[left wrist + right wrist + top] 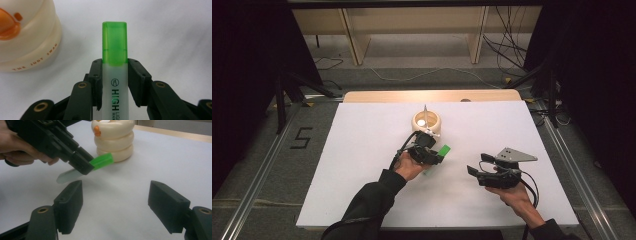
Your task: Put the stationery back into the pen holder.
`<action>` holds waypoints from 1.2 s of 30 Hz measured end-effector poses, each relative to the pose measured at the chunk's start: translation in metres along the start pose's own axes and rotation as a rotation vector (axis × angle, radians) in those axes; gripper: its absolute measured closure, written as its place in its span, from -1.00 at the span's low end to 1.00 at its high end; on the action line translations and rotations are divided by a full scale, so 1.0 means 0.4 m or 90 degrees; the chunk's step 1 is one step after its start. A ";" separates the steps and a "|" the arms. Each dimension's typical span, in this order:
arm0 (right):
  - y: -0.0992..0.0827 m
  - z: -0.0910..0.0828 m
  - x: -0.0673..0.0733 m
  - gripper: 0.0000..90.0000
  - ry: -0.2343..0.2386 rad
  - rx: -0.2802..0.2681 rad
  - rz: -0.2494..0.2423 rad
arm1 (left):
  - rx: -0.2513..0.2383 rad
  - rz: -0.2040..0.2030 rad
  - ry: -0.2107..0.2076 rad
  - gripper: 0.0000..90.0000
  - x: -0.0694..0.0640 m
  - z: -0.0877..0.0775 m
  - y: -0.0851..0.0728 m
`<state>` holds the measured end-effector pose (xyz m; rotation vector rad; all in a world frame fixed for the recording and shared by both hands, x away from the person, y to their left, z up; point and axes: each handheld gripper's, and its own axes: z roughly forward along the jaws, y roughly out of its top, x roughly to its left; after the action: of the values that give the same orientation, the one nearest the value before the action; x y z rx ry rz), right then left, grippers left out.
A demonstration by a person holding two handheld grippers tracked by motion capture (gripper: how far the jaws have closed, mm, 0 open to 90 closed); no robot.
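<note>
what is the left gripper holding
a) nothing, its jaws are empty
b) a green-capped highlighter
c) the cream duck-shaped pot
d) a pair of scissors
b: in the left gripper view the left gripper has both jaws pressed against the white barrel of the highlighter, just below its green cap, and the cream pot stands apart at the side.

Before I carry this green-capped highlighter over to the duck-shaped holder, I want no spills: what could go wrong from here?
1. The left gripper pinches the highlighter just below its cap, with the long body hanging behind; it could pivot or slip.
2. The holder already has something thin and pointed standing in it; the cap may knock that.
3. The holder looks light; a bump on its rim might tip it.
</note>
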<state>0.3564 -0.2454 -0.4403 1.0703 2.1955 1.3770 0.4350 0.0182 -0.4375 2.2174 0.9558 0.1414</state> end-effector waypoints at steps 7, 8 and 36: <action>0.003 -0.003 0.000 -0.36 0.006 -0.011 0.016 | -0.093 0.024 0.013 0.48 -0.016 -0.077 -0.038; 0.004 -0.003 0.001 -0.36 0.008 -0.013 0.015 | -0.102 0.022 0.018 0.48 -0.015 -0.084 -0.044; 0.002 0.004 0.009 -0.35 0.015 -0.010 0.012 | -0.260 -0.042 0.044 0.48 0.036 -0.159 -0.036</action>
<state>0.3555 -0.2415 -0.4400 1.0783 2.1928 1.4194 0.4140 0.0708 -0.4020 1.8150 0.9412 0.3531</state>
